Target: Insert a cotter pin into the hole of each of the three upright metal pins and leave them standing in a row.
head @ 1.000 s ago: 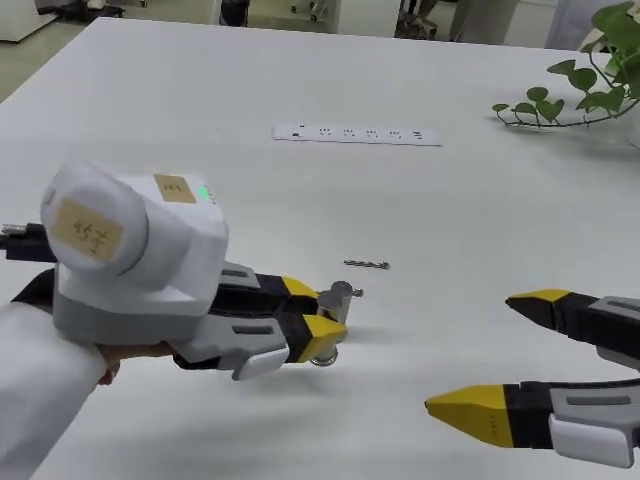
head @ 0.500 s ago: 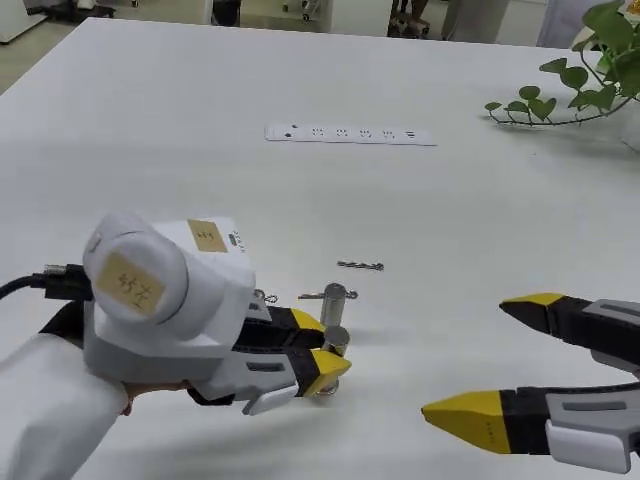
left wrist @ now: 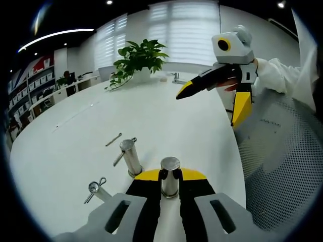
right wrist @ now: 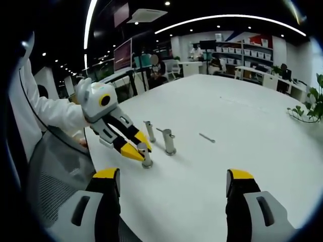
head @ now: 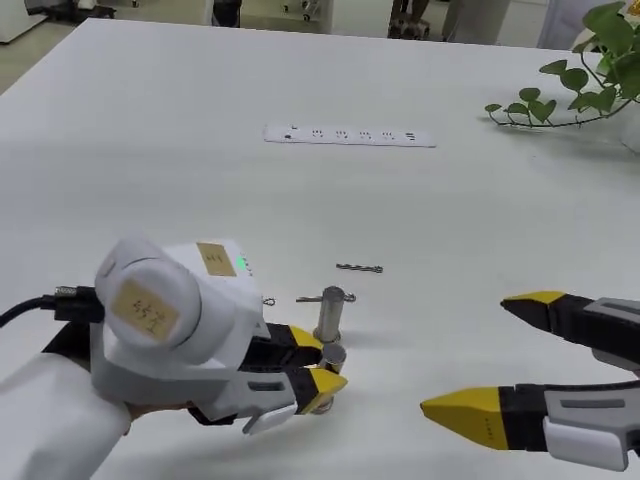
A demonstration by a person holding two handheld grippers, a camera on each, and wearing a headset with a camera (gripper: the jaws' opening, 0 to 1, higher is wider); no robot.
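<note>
The left gripper [head: 322, 365] was clamped on the first pin [left wrist: 170, 177]. Its two yellow-tipped jaws pressed against the shaft from either side, below the flat round head. The pin stood upright between them, and in the right gripper view its base sat on the table [head: 200, 150]. A hand in a white sleeve [head: 40, 420] held this gripper low, with the jaws lying close along the tabletop.

Just beyond the left gripper's jaw tips, a little to their left, stood the second pin [left wrist: 131, 157]. It was upright and apart from the jaws, with a cotter pin [left wrist: 118, 160] through it near the top. Farther left, beside the gripper's body, was the third pin [left wrist: 95, 188], with a second cotter pin [left wrist: 101, 181] through its head. In the right gripper view it stood upright behind the left gripper. A loose cotter pin [left wrist: 113, 139] lay flat on the table farther ahead of the left jaws, past the second pin.

The right gripper [head: 465, 354] was off to the left gripper's right, well apart from it and from all three pins. Its jaws were spread wide and empty, with the tips pointing toward the pins. Far beyond both grippers lay a power strip [head: 350, 135], and a plant [head: 590, 70] stood past the right gripper.
</note>
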